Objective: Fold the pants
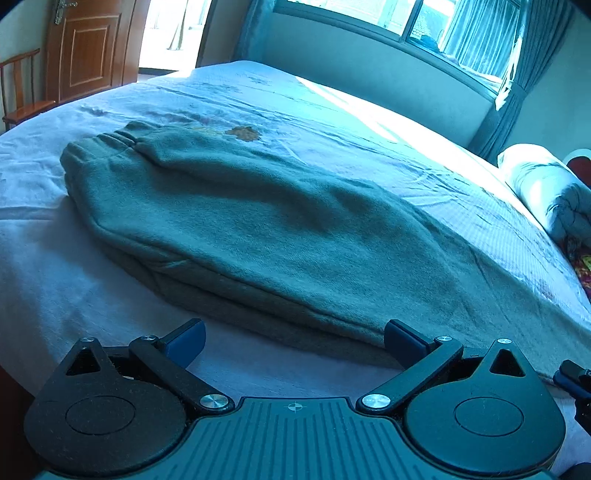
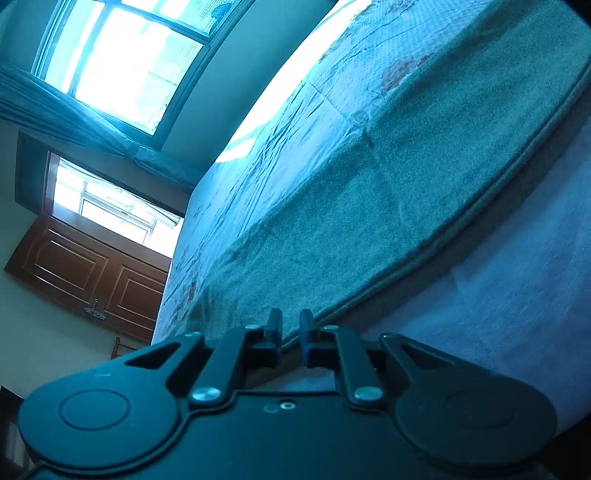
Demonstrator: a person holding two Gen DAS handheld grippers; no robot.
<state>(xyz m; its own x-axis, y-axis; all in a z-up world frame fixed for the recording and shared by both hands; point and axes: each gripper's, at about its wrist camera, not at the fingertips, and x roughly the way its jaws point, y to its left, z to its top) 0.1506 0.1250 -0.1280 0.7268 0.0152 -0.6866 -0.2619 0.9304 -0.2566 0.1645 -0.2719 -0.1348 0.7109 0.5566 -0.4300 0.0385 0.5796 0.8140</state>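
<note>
Right wrist alone shows right gripper (image 2: 291,330) pinching pants (image 2: 388,177).

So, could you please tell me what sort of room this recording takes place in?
Most likely a home bedroom: the green pants lie on a wide bed with a floral sheet, a rolled duvet lies at one end, and a curtained window and wooden door stand behind.

Folded pants (image 1: 258,221) on bed (image 1: 55,288); left tool (image 1: 293,341) agape

Left wrist view low over bed (image 1: 44,258), level; right wrist view rolled, close; pants (image 1: 240,221) shared.
</note>
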